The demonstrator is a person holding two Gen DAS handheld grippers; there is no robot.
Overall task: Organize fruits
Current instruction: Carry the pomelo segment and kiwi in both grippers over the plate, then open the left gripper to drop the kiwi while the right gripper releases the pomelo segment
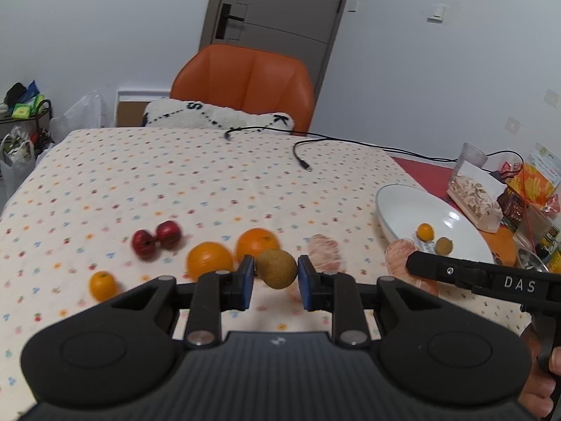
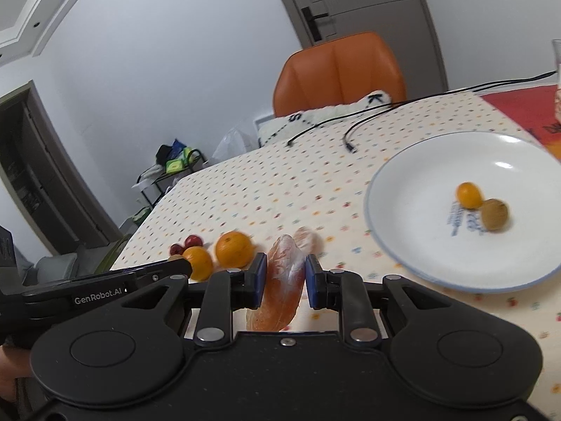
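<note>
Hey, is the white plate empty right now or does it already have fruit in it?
Not empty. The white plate holds two small fruits side by side: a small orange fruit and a brown fruit.

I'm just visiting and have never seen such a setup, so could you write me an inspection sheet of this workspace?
Surface: table under a cream cloth with small coloured dots.
Job's things: white round plate holding a small orange fruit and a small brown fruit; on the cloth, two large oranges, a small orange, two dark red fruits, a plastic-wrapped pink fruit wedge.
Clutter: snack bags and packets at the table's right end.
Grippers: left gripper shut on a brown round fruit; right gripper shut on a wrapped orange-pink wedge.
Cables: black cables across the far edge.
Surroundings: orange chair, grey door.
</note>
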